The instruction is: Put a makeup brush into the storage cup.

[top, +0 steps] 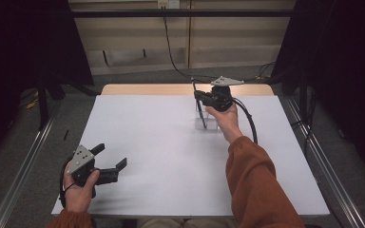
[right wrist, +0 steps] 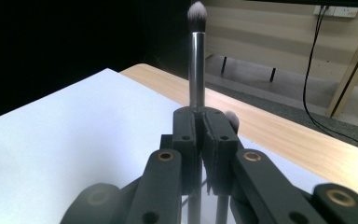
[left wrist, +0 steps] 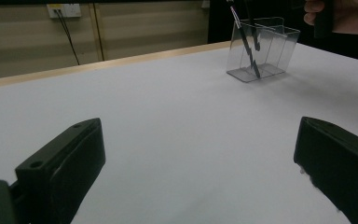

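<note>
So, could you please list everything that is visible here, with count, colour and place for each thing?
makeup brush: one, dark handle with silver ferrule and pale bristle tip, upright, clamped in the right gripper over the holder.
second brush: one, pale tip, just behind the right gripper's fingers.
clear holder: one, transparent with compartments, far side of the table.
table: one, white top with wooden far edge.
wall socket: one, white, on the back wall, with black cables.
left gripper: one, black, open, near left corner of the table.
right gripper: one, black, shut on the makeup brush.
sleeve: rust orange, right forearm.
</note>
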A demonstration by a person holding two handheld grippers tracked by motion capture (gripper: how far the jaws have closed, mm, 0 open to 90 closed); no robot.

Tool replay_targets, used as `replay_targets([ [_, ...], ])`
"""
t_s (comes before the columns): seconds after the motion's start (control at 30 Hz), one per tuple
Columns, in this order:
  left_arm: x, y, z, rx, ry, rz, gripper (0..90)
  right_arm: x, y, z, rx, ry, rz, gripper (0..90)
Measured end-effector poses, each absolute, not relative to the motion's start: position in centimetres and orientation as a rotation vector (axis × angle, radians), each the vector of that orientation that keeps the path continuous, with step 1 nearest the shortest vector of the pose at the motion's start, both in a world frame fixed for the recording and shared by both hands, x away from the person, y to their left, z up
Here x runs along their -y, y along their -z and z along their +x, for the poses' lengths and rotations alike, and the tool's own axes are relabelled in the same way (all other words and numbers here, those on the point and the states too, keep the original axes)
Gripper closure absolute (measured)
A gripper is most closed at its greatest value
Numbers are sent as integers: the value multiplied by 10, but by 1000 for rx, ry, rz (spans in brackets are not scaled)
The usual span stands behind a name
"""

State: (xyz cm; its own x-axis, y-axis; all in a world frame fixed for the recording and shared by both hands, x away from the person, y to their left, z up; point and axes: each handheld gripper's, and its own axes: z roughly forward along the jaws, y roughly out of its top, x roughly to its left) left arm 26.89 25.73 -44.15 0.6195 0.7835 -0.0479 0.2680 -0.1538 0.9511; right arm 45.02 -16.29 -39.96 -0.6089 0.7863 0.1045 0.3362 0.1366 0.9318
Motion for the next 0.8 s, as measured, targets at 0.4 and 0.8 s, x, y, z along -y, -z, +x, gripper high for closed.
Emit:
replay_targets([
  [0.4, -257, 441, 269, -868, -572, 1718, 19, 171, 408, 448, -2006, -1475, 1099, 840],
  [0.8, -257, 441, 269, -868, -572, 1718, 19, 177, 408, 446, -2002, -1496, 1120, 805],
])
